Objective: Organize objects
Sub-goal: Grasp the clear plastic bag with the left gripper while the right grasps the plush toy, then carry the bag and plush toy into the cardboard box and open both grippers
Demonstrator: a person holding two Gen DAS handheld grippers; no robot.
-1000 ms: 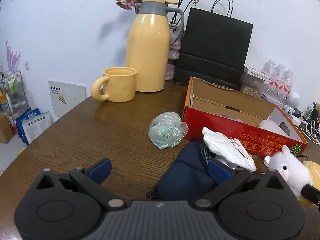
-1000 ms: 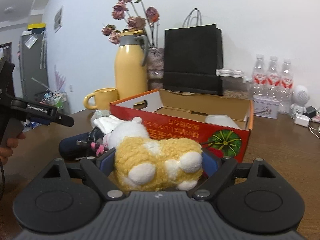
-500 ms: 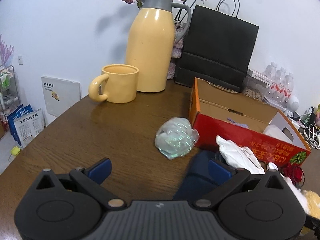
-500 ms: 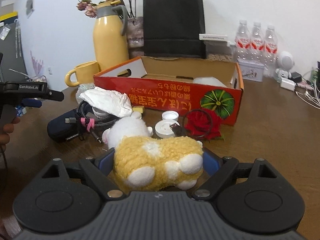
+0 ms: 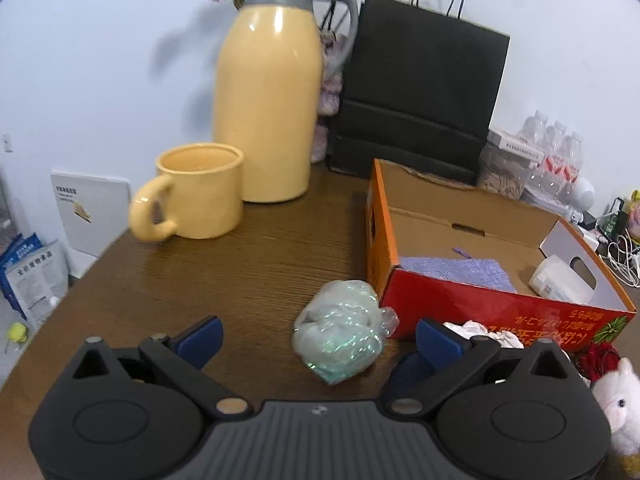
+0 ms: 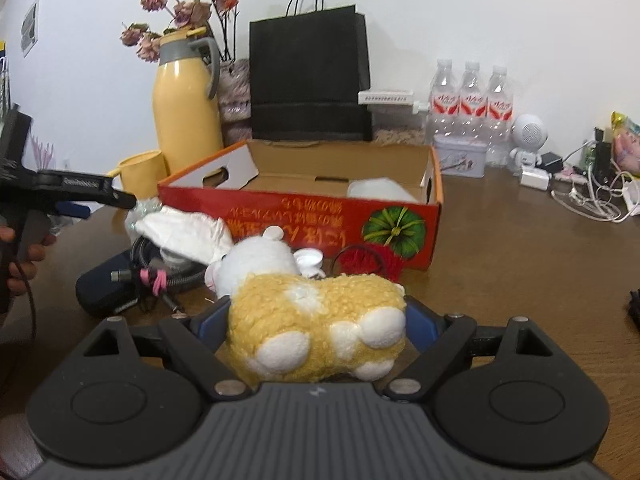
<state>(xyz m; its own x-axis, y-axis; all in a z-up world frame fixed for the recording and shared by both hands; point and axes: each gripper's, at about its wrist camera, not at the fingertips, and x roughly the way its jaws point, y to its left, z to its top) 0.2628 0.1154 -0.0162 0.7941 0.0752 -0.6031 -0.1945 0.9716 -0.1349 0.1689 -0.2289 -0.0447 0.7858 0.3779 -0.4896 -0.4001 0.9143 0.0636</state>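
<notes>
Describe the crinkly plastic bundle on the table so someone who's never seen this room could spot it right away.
Find the red and orange cardboard box on the brown wooden table. Just off its near left corner, on the bare wood, lies the plastic bundle, between the left gripper's open blue fingers. It is a crumpled, see-through, pale green wad with a shimmer, unlike the matte white crumpled paper beside it.

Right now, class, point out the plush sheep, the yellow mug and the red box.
plush sheep (image 6: 316, 320): right wrist view, yellow woolly body.
yellow mug (image 5: 200, 190): left wrist view, outer side wall.
red box (image 6: 304, 218): right wrist view, red front wall.
</notes>
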